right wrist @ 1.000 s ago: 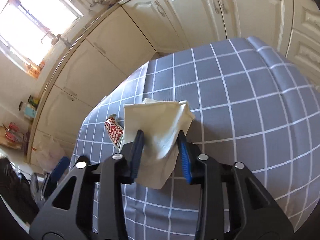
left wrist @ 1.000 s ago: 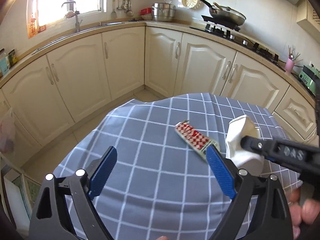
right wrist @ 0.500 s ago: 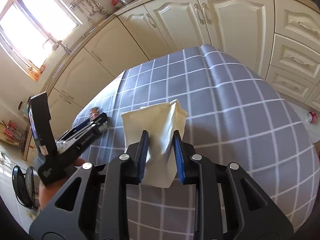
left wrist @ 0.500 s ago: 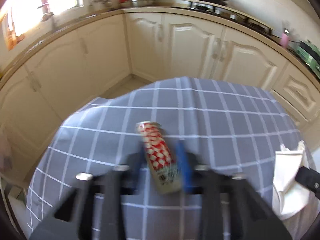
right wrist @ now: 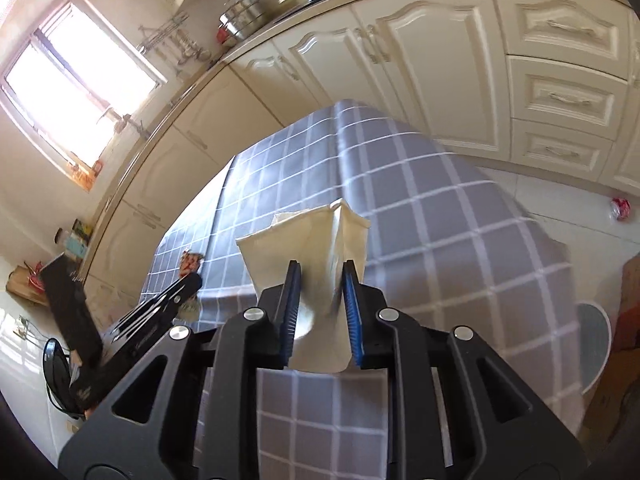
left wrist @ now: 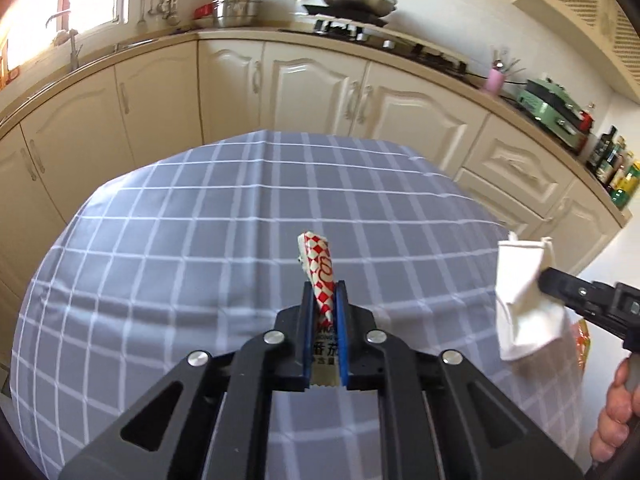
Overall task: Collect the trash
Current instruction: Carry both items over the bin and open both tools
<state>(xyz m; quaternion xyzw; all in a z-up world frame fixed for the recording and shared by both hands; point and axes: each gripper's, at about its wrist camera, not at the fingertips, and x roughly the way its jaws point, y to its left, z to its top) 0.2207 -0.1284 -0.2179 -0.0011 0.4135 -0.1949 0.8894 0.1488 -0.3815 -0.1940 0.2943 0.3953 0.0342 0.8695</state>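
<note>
Both grippers are clamped on trash above a table draped in a grey checked cloth (left wrist: pixel 192 264). Starting at the left, the left gripper (left wrist: pixel 324 292) has its blue pads pressed tight against a red-and-white checked wrapper (left wrist: pixel 320 272), with hardly any gap between the jaws. The wrapper stands up out of the pads, its crimped top end tilted slightly left, and its printed lower end hangs down between the fingers toward the camera. It is lifted clear of the cloth, over the middle of the table toward the near edge. In the right wrist view the same gripper shows at the table's left edge, with a bit of the wrapper (right wrist: pixel 191 261) visible above its tip.

Farther right, the right gripper (right wrist: pixel 320 280) holds a crumpled cream paper napkin (right wrist: pixel 304 236). Its jaws are closing on it: the paper is pinched between the blue pads, bunched into a fold, with the upper part fanning out above the fingertips and a flap hanging below. From the left wrist view the napkin (left wrist: pixel 524 300) hangs past the right edge of the table, gripped from the right by the dark fingers, and a hand (left wrist: pixel 616 412) grasps the handle at the lower right corner.

Cream kitchen cabinets (left wrist: pixel 312 88) curve behind the table.
</note>
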